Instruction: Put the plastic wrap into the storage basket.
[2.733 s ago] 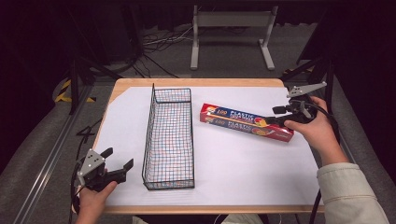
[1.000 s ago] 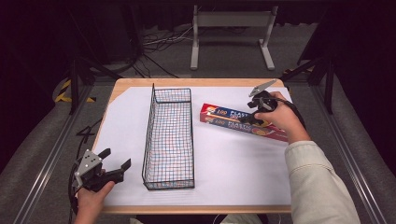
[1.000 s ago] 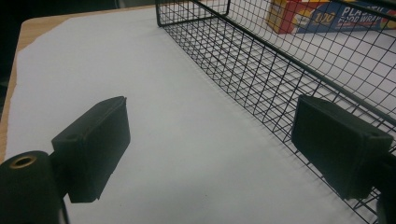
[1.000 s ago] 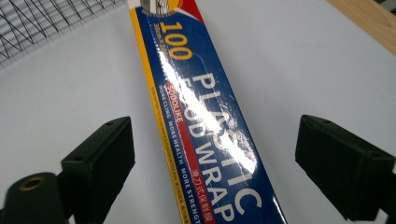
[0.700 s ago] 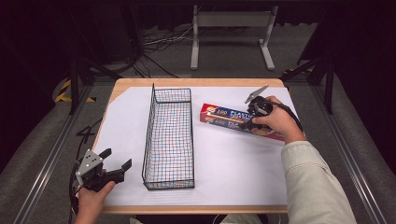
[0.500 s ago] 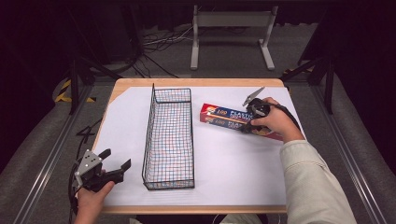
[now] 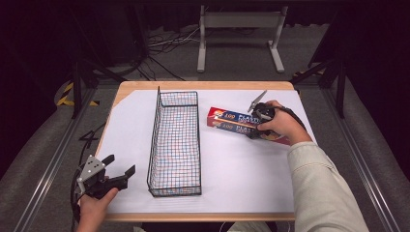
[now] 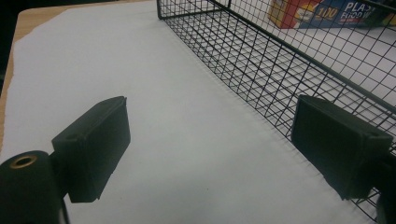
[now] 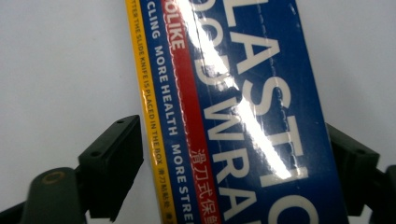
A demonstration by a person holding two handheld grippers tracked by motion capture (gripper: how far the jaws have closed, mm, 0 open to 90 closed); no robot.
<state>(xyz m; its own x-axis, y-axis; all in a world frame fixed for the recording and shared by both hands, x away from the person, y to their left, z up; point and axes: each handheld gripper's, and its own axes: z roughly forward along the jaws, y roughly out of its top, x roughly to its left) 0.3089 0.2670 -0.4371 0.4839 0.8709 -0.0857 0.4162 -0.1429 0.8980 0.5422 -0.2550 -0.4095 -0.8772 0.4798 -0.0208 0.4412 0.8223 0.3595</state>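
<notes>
A long red and blue plastic wrap box (image 7: 231, 121) lies on the white sheet to the right of a black wire basket (image 7: 176, 141). My right gripper (image 7: 255, 126) points down over the box's middle; its jaws have just been closing. In the right gripper view the box (image 9: 243, 116) runs between the two pads, which sit against its long sides, and my right gripper (image 9: 233, 158) is shut on it. At the table's near left corner my left gripper (image 7: 119, 167) rests low and open, with nothing between its jaws (image 8: 210, 144). The basket (image 8: 280, 70) stands just to its right.
A white sheet (image 7: 241, 169) covers the wooden table (image 7: 203, 85). The basket is empty. Beyond the far edge are a white metal stand (image 7: 239, 29) and cables on the floor. Dark rails run along both sides.
My right gripper has come in from the right edge, sunk onto the middle of the box and narrowed its jaws around it. The left gripper has kept still.
</notes>
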